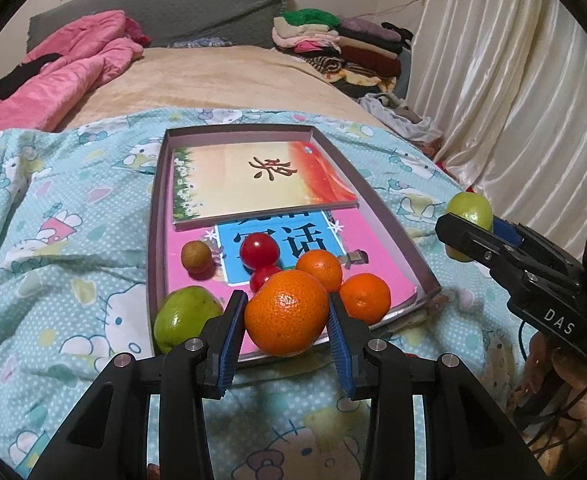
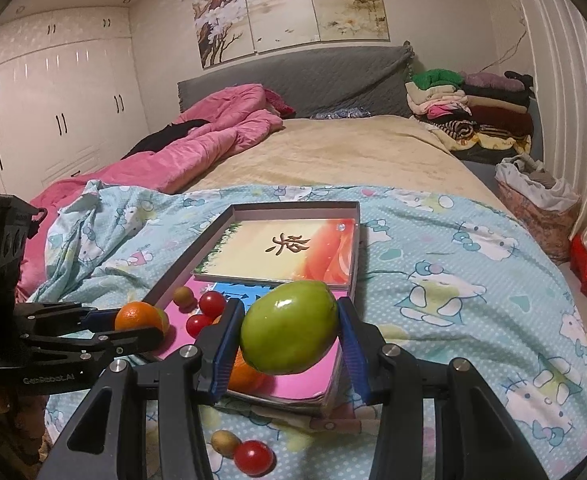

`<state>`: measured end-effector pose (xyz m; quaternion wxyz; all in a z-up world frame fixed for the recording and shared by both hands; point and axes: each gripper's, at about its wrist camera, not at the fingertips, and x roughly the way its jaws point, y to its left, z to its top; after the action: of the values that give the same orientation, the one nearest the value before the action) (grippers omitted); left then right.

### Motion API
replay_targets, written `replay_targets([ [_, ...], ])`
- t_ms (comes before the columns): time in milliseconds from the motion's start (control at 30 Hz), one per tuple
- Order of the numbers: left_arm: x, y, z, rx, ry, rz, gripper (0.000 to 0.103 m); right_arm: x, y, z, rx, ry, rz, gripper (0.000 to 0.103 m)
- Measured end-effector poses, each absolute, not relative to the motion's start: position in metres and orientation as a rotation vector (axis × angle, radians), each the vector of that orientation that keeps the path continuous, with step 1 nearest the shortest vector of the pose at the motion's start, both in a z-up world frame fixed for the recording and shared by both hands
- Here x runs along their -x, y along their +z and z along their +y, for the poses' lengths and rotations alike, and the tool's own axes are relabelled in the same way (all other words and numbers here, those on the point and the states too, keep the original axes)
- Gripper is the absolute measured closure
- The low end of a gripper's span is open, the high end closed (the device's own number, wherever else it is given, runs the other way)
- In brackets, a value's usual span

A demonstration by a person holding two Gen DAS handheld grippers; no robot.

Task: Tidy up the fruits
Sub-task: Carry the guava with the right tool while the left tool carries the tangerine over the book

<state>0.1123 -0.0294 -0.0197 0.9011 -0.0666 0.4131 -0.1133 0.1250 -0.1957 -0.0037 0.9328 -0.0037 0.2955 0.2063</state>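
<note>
**Both grippers carry fruit toward the tray**

Left hand-held gripper [image 1: 287,320] pinches a large orange [image 1: 286,312] over the near edge of the shallow box tray [image 1: 155,216] on the bed [image 1: 233,76], likely to add it to the fruit gathered there. Right hand-held gripper [image 2: 289,330] clamps a green fruit [image 2: 288,327] above the tray's near right corner. Two small fruits [image 2: 243,450] lie outside the tray, nearest of all.

bed [image 2: 333,160], cartoon sheet [image 2: 453,240], shallow box [image 2: 293,209], pink quilt [image 2: 213,132], folded clothes [image 2: 473,108]
</note>
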Motion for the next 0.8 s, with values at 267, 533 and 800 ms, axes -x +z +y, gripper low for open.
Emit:
replay_targets([
  [267, -0.123, -0.033, -0.027, 0.155, -0.242, 0.889, 0.062, -0.130, -0.009, -0.191, 0.032, 0.422, 0.624, 0.056],
  [533, -0.129, -0.041, -0.033, 0.122, -0.257, 0.901, 0.062, -0.133, -0.019, -0.177, 0.121, 0.417, 0.646, 0.056],
  [800, -0.129, -0.046, -0.041, 0.082, -0.265, 0.916, 0.062, -0.135, -0.029, -0.170, 0.165, 0.411, 0.679, 0.056],
])
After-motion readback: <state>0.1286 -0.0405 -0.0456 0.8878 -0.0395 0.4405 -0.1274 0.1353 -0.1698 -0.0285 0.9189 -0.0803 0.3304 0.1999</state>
